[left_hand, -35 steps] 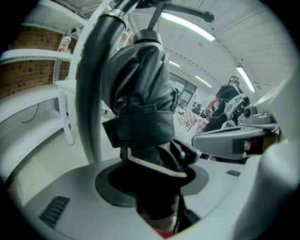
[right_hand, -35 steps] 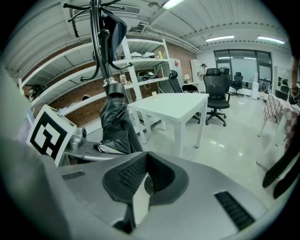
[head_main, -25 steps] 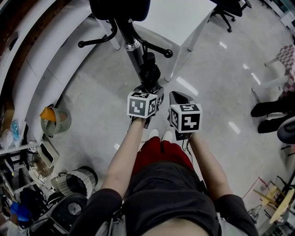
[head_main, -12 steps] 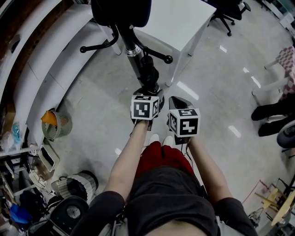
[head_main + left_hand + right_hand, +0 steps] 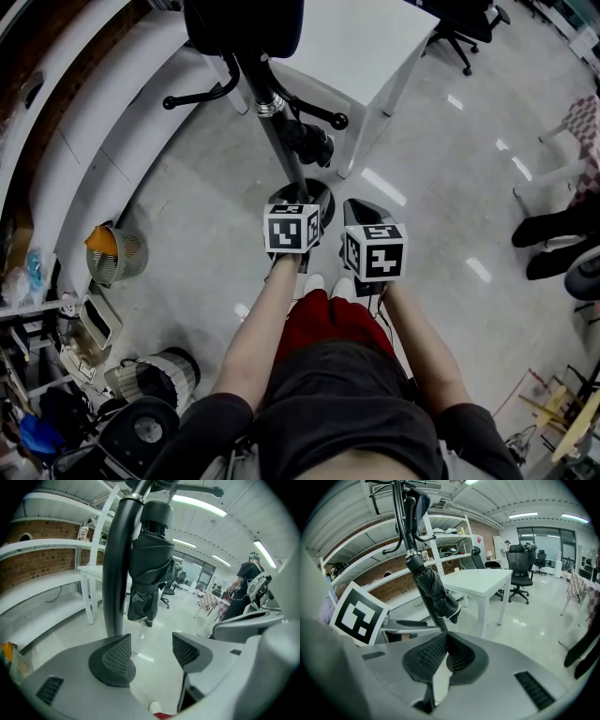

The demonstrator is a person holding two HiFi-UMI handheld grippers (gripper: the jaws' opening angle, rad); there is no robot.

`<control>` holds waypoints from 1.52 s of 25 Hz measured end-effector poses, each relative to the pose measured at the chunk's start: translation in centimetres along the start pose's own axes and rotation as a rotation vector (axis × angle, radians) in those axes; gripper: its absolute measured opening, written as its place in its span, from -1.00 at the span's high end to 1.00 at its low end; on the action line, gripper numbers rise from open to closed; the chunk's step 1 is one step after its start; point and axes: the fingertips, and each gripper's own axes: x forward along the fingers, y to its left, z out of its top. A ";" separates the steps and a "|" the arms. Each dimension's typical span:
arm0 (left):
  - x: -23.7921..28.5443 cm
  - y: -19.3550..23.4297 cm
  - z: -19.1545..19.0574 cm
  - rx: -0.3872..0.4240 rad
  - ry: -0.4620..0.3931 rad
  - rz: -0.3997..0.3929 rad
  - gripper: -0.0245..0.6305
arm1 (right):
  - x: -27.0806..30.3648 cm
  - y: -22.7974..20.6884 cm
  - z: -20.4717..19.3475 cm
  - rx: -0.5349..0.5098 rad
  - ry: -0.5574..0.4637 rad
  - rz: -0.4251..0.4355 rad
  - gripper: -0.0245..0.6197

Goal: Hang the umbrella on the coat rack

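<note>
A folded black umbrella [image 5: 150, 569] hangs upright beside the black pole [image 5: 117, 573] of the coat rack, its top up by the rack's arms. From the head view the umbrella [image 5: 307, 141] sits against the pole [image 5: 272, 117] above the round base [image 5: 322, 195]. My left gripper [image 5: 151, 644] is just short of the umbrella; its jaws are opening and nothing is between them. My right gripper [image 5: 445, 641] is shut and empty, held to the right of the left one, and looks at the umbrella [image 5: 433, 590] from the side.
A white table [image 5: 356, 47] stands right behind the rack, with office chairs [image 5: 464, 23] beyond it. Curved white shelves [image 5: 84, 122] run along the left. A small fan [image 5: 108, 248] and clutter sit on the floor lower left. A person [image 5: 246, 585] stands to the right.
My left gripper has drawn back a little from the umbrella, which now hangs free by the pole. The right gripper has stayed where it was.
</note>
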 end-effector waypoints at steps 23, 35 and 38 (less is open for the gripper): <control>-10.5 -3.5 2.8 0.116 -0.199 -0.123 0.64 | -3.6 2.6 3.2 0.001 -0.124 0.098 0.87; -15.8 -4.5 6.7 0.121 -0.362 -0.168 0.84 | -8.8 2.5 7.2 -0.046 -0.273 0.090 0.87; -17.0 -4.5 7.5 0.138 -0.398 -0.153 0.86 | -9.9 2.8 8.3 -0.060 -0.312 0.095 0.87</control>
